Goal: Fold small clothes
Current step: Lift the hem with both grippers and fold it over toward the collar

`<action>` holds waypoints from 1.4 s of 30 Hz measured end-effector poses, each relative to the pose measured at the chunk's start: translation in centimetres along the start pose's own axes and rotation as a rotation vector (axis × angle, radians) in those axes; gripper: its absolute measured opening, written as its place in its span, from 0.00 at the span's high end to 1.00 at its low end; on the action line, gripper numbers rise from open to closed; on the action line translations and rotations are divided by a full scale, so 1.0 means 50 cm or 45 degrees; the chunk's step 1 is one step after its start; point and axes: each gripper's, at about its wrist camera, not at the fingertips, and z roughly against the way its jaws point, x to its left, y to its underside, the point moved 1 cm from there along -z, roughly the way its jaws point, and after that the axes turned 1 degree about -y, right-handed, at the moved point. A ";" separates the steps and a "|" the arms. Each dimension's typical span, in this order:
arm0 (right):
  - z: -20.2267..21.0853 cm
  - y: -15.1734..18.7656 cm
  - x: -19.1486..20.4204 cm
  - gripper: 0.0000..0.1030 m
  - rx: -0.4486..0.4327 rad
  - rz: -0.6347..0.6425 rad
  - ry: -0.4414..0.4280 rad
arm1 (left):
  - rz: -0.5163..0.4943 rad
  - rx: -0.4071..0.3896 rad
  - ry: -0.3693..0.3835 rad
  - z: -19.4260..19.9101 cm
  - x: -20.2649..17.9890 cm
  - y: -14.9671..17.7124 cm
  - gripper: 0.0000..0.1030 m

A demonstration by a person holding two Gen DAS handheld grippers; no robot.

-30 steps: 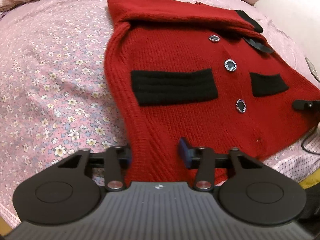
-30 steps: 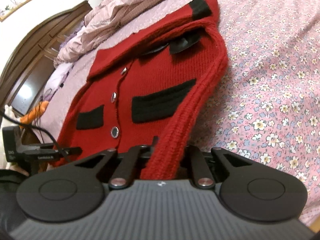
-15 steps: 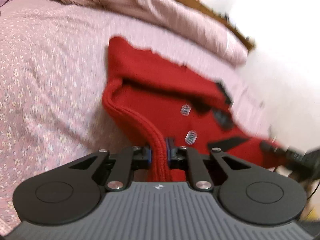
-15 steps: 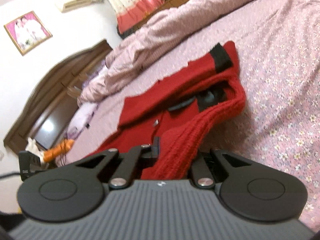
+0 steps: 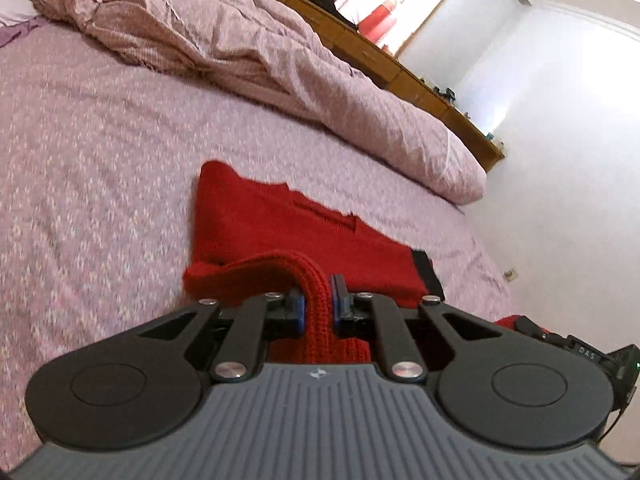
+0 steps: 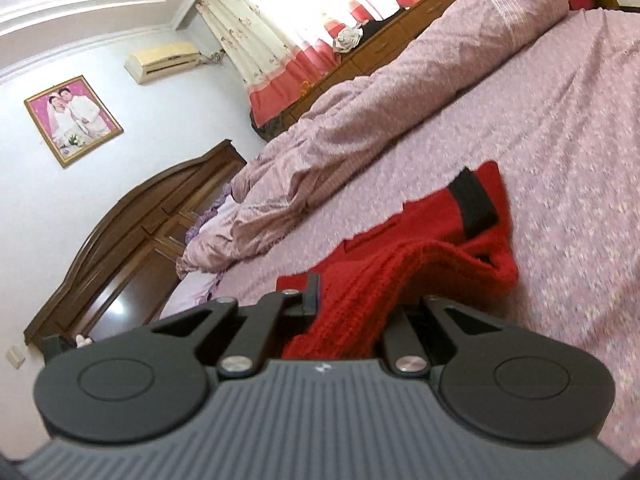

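A red knitted cardigan (image 5: 280, 224) lies on a bed (image 5: 100, 152) covered with a pink flowered sheet, near the bed's near edge and towards its right side as the left wrist view shows it. Beyond the cardigan, along the far side of the bed, a rumpled pink quilt (image 5: 248, 48) stretches across.

The left gripper (image 5: 318, 296) is closed narrow on a thick ribbed fold of the cardigan's edge; the blue pads (image 5: 298, 306) press the knit from both sides, and the pinched fold rises off the sheet in a hump in front of them. A black cuff band (image 5: 426, 270) shows at the right end of the garment.

The right gripper (image 6: 352, 300) is likewise clamped on a bunched stretch of the red knit, which drapes from between its fingers and partly covers the right one. In that view the cardigan (image 6: 460, 248) slopes away from the gripper to the sheet, its black band (image 6: 474, 200) uppermost.

A wooden headboard (image 6: 132, 232) stands at the bed's left end, and a framed photograph (image 6: 74, 118) hangs on the wall.
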 end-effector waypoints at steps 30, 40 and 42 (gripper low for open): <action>-0.360 -0.115 -0.214 0.88 0.059 -0.122 0.344 | -0.043 0.094 -0.392 -0.433 0.138 -0.207 0.86; -0.332 -0.090 -0.208 0.61 0.014 -0.097 0.304 | -0.171 0.094 -0.410 -0.402 0.097 -0.199 0.46; -0.318 -0.087 -0.191 0.42 -0.014 -0.069 0.317 | -0.216 0.063 -0.437 -0.383 0.078 -0.196 0.35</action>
